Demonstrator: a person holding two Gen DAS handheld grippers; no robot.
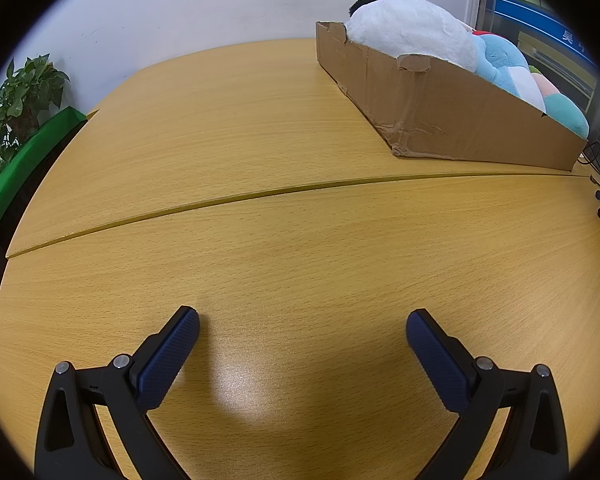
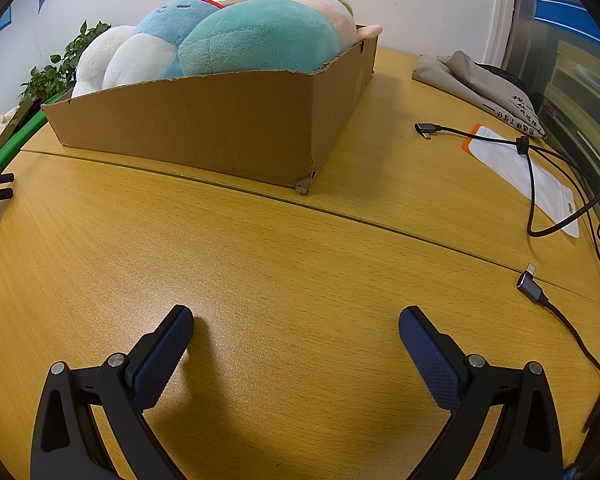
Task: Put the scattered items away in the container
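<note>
Ahead of both grippers, the torn brown cardboard box [image 2: 204,128] sits on the yellow wooden counter [image 2: 300,264], heaped with soft plush toys [image 2: 256,36]. Left gripper [image 1: 302,330] and right gripper [image 2: 296,326] hover well short of it, each spread wide and holding nothing.

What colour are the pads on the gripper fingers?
Dark blue, with a fine diamond texture, on black frames. The right gripper's pads show it best, in the right wrist view.
</note>
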